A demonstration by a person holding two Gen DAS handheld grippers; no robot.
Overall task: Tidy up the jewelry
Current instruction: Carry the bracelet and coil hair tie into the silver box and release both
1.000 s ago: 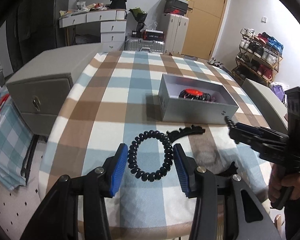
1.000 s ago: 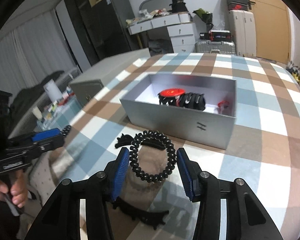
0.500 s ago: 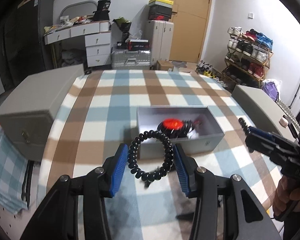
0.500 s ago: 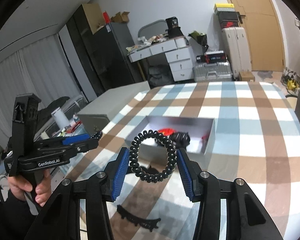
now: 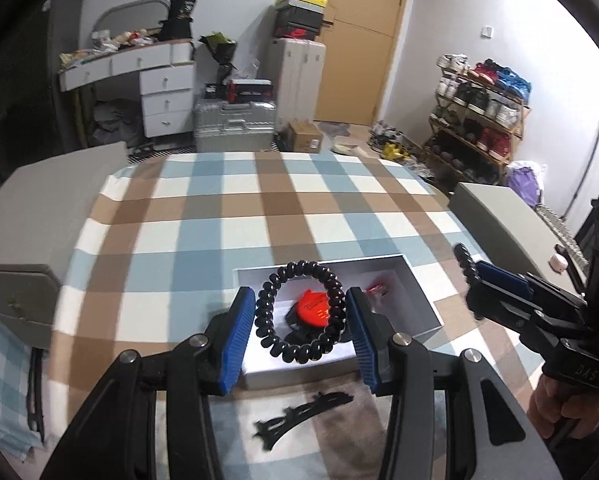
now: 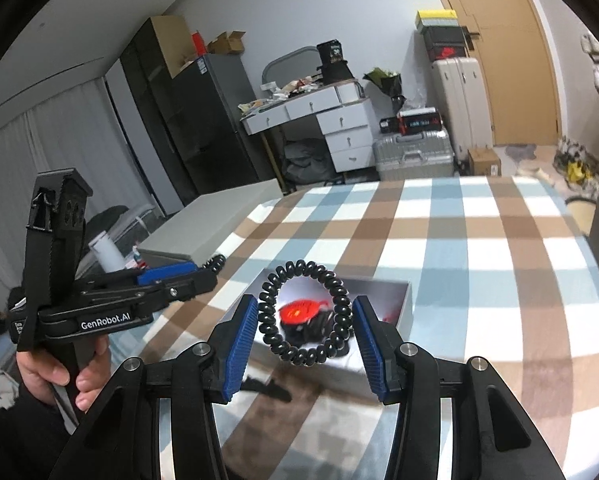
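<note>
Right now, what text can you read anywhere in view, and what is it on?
"GenRobot.AI": side of the left gripper.
Print on the right gripper handle: too blurred to read.
Labels on the red-and-black box and the black carton behind: too small to read.

White lettering "GenRobot.AI" stands on the black side bar of the left gripper (image 6: 215, 262), which shows in the right wrist view out to the left of the blue fingers (image 6: 241, 344), above the hand that grips its handle. In the left wrist view, faint raised marks that look like "DAS" sit on the dark handle of the right gripper (image 5: 465, 258), to the right of the fingers and low in the frame, though the reading is unsure. Print on the far boxes and cases beyond the fingertips is too small and blurred to read.
</note>
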